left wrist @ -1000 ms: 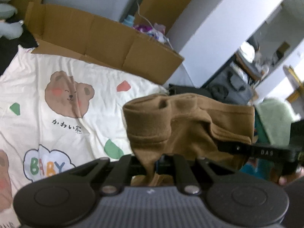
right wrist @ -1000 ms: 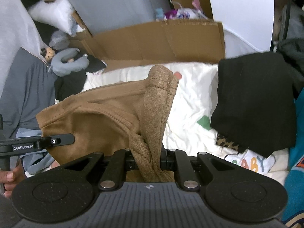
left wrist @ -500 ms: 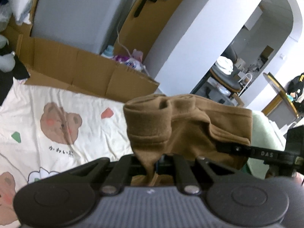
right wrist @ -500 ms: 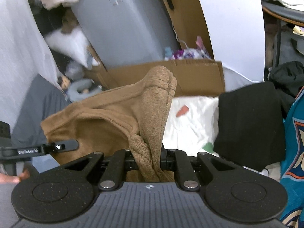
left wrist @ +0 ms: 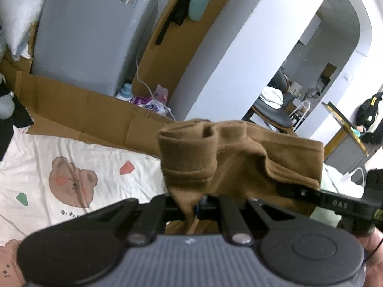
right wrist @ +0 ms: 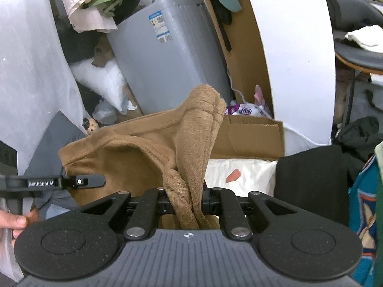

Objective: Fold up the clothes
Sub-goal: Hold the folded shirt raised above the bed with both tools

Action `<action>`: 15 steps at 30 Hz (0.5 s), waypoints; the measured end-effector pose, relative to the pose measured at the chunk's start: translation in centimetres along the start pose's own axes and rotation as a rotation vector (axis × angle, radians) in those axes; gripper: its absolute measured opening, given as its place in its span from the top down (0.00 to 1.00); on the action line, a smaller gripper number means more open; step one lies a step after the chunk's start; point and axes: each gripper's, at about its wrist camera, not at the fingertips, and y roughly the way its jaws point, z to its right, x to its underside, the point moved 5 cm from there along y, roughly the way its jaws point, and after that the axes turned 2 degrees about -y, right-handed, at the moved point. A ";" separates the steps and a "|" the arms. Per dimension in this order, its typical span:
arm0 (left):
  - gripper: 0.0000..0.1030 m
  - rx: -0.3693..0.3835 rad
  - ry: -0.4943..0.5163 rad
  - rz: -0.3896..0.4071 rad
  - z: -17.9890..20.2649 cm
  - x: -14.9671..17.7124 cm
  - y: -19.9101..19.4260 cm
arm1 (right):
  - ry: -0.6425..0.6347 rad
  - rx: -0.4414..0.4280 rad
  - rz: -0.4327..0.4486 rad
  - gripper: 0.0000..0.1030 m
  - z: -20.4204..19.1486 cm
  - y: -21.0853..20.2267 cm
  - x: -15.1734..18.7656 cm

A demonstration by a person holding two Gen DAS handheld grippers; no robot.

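Two tools hold one brown knit garment (left wrist: 239, 157) aloft: at the bottom centre of the left wrist view the left tool (left wrist: 194, 205) is pinched nearly closed on a gathered edge, and at the bottom centre of the right wrist view the right tool (right wrist: 189, 203) is clamped narrowly on a thicker rolled bunch of the same cloth. Between them the garment sags in a slack fold, clear of the bear-print bedsheet (left wrist: 79, 167) in the lower left of the left view. To fold well, I judge the tools should draw apart until the held edge runs taut and level, then lower the hanging part flat onto the sheet, clear of the black garment (right wrist: 311, 181) at the right. Beyond the sheet stands a cardboard wall (left wrist: 79, 110), then a grey appliance (left wrist: 88, 35) at the upper left.
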 end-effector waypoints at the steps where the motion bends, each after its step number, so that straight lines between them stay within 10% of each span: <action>1: 0.94 0.008 0.010 -0.001 0.2 -0.2 0.1 | 0.002 0.006 0.002 0.88 0.1 -0.1 -0.2; 15: 0.95 0.055 0.098 -0.012 2.6 -2.7 3.5 | 0.008 0.083 0.041 0.88 2.4 -0.1 -1.0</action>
